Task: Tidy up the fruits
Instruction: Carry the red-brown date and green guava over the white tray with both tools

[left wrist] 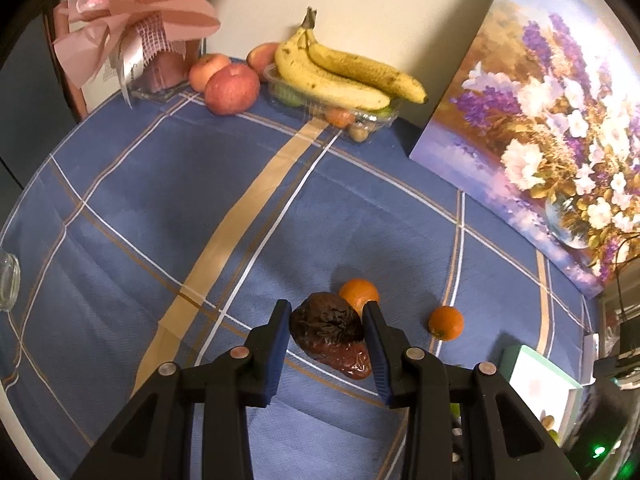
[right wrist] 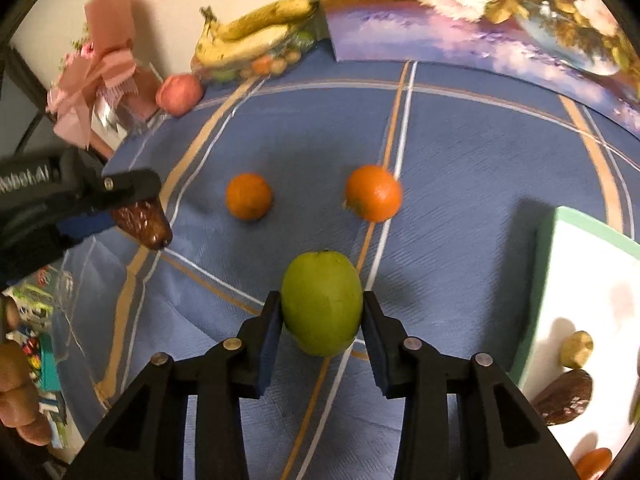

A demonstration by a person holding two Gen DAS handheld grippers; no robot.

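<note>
Green fruit (right wrist: 321,302) in right view only

Both wrist cameras look steeply down, close over the blue tablecloth (left wrist: 120,220), sharing its two oranges (right wrist: 249,196).

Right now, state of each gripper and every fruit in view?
left gripper: shut on the dried date, held clear of the cloth
right gripper: shut on the green fruit
two oranges: loose on the tablecloth, apart
bananas: resting on top of the clear tray
apples: on the cloth beside the tray
</note>
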